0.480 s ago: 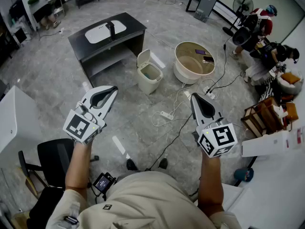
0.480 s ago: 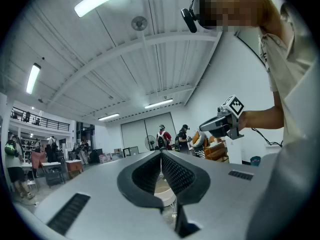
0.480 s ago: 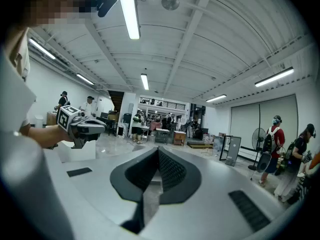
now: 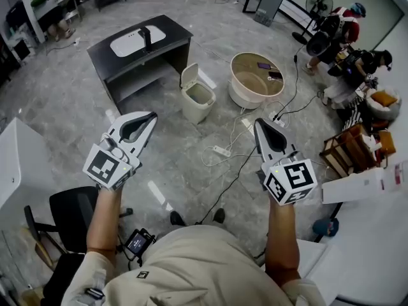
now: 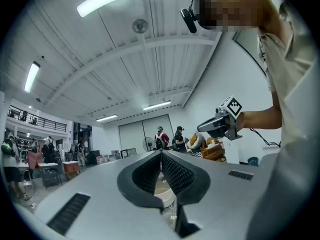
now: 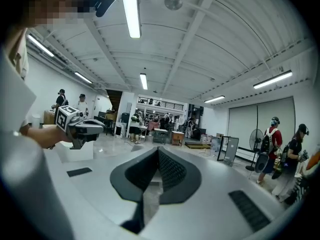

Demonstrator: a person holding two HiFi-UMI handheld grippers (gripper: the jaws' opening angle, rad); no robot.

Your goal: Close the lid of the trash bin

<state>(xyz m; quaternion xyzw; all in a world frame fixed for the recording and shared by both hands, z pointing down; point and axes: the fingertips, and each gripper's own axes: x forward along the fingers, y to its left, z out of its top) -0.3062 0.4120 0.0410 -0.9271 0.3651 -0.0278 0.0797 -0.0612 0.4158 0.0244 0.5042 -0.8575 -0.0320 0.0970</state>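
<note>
The small cream trash bin (image 4: pixel 199 101) stands on the grey floor ahead, its lid (image 4: pixel 187 76) tipped up and back, the inside showing. In the head view my left gripper (image 4: pixel 152 116) is held in the air well short of the bin, down and to its left, jaws together and empty. My right gripper (image 4: pixel 257 123) hangs to the bin's lower right, also shut with nothing in it. The left gripper view shows its pads meeting at the tip (image 5: pixel 161 154), with the right gripper (image 5: pixel 220 124) beside it. The right gripper view shows closed pads (image 6: pixel 158 150) and the left gripper (image 6: pixel 80 126).
A dark table with a white basin (image 4: pixel 137 41) stands left of the bin and a round beige tub (image 4: pixel 255 81) to its right. Cables and a power strip (image 4: pixel 222 152) lie on the floor between me and the bin. A black chair (image 4: pixel 70 212) and people (image 4: pixel 338 37) are nearby.
The floor scene has slid slightly up and left in the head view. Both grippers keep their pose and stay shut.
</note>
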